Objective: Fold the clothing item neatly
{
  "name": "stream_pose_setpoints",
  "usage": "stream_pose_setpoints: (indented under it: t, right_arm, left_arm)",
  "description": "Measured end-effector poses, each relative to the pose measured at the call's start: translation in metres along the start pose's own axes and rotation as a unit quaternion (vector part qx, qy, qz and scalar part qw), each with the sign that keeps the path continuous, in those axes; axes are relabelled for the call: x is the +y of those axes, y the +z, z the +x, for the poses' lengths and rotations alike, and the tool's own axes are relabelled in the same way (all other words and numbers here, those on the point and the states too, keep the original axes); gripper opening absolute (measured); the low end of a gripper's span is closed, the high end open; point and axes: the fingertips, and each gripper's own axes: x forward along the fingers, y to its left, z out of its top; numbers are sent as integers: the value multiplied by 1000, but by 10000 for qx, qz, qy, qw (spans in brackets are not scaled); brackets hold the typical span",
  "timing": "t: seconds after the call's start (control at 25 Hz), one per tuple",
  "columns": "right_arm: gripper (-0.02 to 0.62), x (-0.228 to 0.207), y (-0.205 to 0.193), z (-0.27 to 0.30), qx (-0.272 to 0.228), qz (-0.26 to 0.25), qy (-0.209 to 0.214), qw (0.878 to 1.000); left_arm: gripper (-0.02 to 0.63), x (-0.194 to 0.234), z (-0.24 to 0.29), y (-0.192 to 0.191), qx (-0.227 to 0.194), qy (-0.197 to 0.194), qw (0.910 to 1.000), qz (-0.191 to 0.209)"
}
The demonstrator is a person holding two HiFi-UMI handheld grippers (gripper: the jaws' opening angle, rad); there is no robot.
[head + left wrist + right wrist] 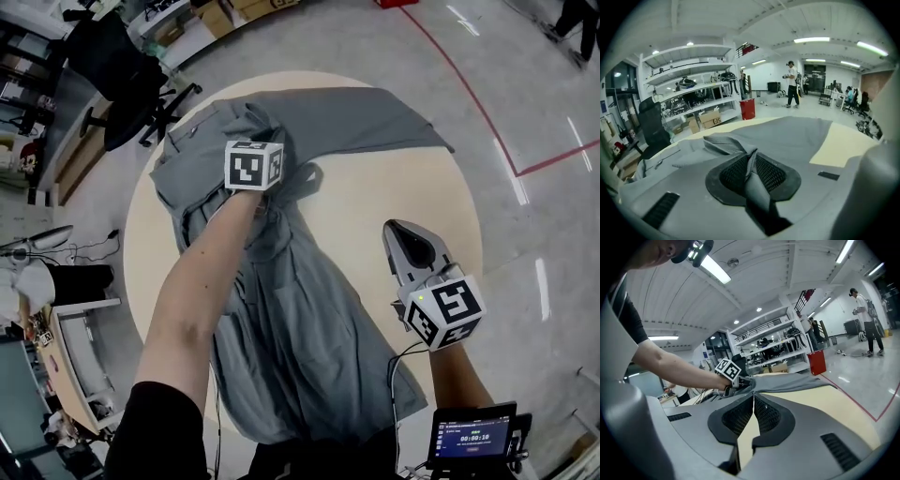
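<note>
In the left gripper [751, 157], jaws pinch a raised fold of the grey trousers [309, 323]. Right gripper [753, 401] jaws pressed together, empty, over bare table [422, 202]. Trousers lie spread across the round table.

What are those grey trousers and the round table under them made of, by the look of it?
The grey trousers: thin woven cloth, probably a cotton or synthetic blend; matte, it drapes in soft folds and bunches where the left gripper pinches it. The round table: smooth pale beige top, likely laminate or painted wood; even colour, no grain visible, so I can't be sure.
</note>
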Motion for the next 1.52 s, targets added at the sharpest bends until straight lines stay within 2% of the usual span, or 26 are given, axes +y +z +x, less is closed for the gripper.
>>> stream_pose_setpoints:
  t: [0.04,0.12,0.2,0.28,0.32,0.4,0.48,0.56,0.6,0.68,0.84,0.96,1.08,1.16,1.24,1.28,1.4,1.52]
  right_arm:
    - [9,-1,-1,-1,-18,16,8,10000]
    - [9,-3,-1,-3,-43,57,3,10000]
    - [9,-6,-2,-5,-37,86,9,10000]
    - [9,-6,-4,-7,-30,103,17,9999]
    - [9,-6,-7,-8,-29,112,17,9999]
    - [9,-8,-8,-8,-36,144,12,9999]
    - [9,-16,4,-9,-79,178,30,9998]
    - [9,-34,18,-9,-90,216,19,9997]
    - [9,-43,23,-9,-54,220,-16,9997]
    - [9,-51,29,-14,44,168,-107,9998]
    - [9,-47,46,-48,119,180,-412,9989]
    - [9,-41,61,-82,158,312,-590,9976]
    - [9,-38,72,-101,167,491,-589,9969]
    - [11,-45,75,-107,191,490,-657,9965]
    - [11,-65,79,-111,257,318,-815,9958]
    - [11,-80,80,-112,304,207,-896,9953]
    - [12,-124,81,-107,421,-36,-985,9942]
    - [30,-174,82,-85,619,-396,-909,9932]
  left_arm:
    - [47,-4,1,-3,87,-84,9999,101]
    - [123,-14,5,-4,258,-351,9985,334]
    - [165,-30,8,-1,422,-631,9944,738]
    - [184,-46,10,4,473,-836,9896,1075]
    - [187,-50,9,8,411,-882,9896,1063]
    - [187,-52,-2,20,114,-879,9935,709]
    - [187,-50,-40,38,-549,-921,9942,-76]
    - [186,-50,-110,53,-1425,-1011,9803,-923]
    - [186,-52,-144,54,-1708,-1012,9737,-1118]
    - [186,-56,-202,43,-1990,-926,9673,-1271]
    - [185,-80,-316,6,-2194,-636,9638,-1372]
    - [158,-119,-368,-7,-2458,-761,9556,-1438]
    - [111,-146,-385,-7,-2716,-876,9458,-1550]
    - [62,-163,-386,-5,-2733,-949,9427,-1662]
    - [40,-183,-380,5,-2655,-1001,9438,-1694]
    - [8,-193,-373,12,-2606,-1011,9450,-1697]
    - [2,-216,-344,34,-2449,-1024,9497,-1664]
    - [2,-236,-294,59,-2323,-1061,9511,-1739]
